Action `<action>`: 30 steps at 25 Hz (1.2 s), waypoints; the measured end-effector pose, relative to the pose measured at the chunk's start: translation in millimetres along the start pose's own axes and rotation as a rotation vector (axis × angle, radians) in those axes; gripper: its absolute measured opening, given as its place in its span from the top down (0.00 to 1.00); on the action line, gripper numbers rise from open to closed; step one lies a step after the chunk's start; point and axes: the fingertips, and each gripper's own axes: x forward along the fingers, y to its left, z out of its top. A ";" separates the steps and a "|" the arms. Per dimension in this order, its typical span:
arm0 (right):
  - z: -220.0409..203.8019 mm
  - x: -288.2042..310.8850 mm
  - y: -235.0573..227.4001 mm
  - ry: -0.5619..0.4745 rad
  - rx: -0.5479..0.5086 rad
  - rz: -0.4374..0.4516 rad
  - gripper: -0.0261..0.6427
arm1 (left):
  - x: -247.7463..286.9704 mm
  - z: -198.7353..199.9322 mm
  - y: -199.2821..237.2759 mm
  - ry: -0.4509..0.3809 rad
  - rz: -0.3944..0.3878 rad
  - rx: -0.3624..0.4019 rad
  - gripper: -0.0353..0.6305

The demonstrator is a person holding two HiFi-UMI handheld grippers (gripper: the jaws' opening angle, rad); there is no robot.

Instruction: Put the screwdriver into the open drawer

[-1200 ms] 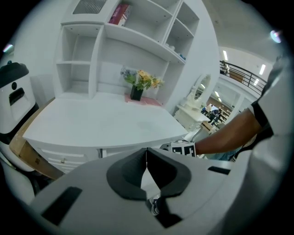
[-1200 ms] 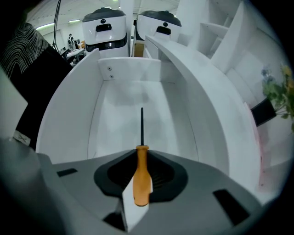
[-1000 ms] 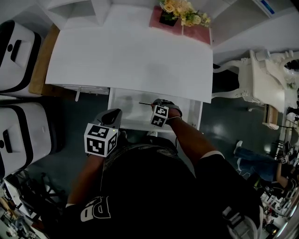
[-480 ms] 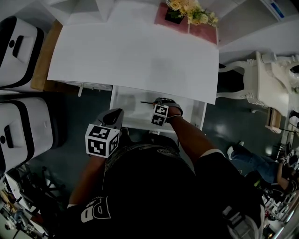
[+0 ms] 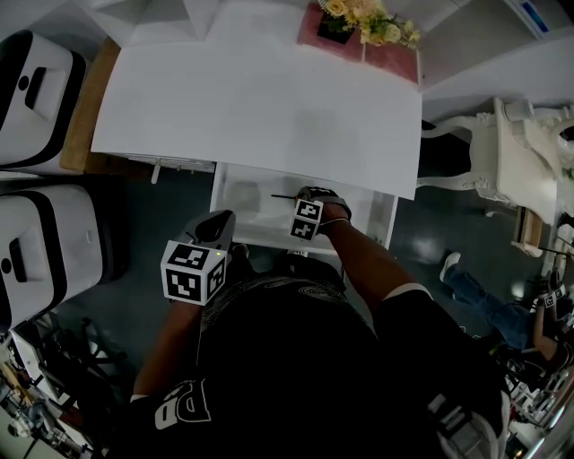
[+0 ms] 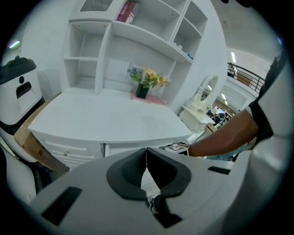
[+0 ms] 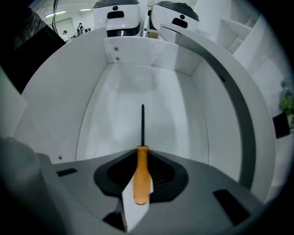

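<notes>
The screwdriver (image 7: 140,176) has an orange handle and a thin dark shaft (image 5: 282,196). My right gripper (image 7: 141,158) is shut on the handle, and the shaft sticks out past the jaws over the floor of the open white drawer (image 7: 92,73). In the head view the right gripper (image 5: 307,203) hangs inside the drawer (image 5: 240,203), pointing down. My left gripper (image 5: 218,222) hovers at the drawer's front left corner. Its jaws (image 6: 146,158) are shut with nothing between them.
The white desk top (image 5: 251,99) overhangs the drawer's back part. A flower pot (image 5: 336,22) stands on a pink mat at the desk's far edge. White and black machines (image 5: 36,90) stand to the left, and a white chair (image 5: 502,161) to the right. Shelves (image 6: 138,41) rise behind the desk.
</notes>
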 end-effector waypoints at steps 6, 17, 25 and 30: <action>1.1 0.9 -0.1 -0.014 0.012 0.014 0.83 | 0.4 -0.9 -2.4 -0.001 0.002 -0.001 0.92; 1.0 -4.2 -2.1 -0.024 0.027 0.028 0.72 | 3.3 3.4 -13.7 -0.007 -0.004 0.009 0.92; -2.6 -10.6 -3.8 -0.032 0.030 0.016 0.72 | 3.0 6.7 -22.7 -0.020 -0.003 0.015 0.92; -2.9 -17.9 -4.0 -0.045 0.025 -0.001 0.72 | 1.2 6.0 -31.3 -0.029 -0.006 0.024 0.92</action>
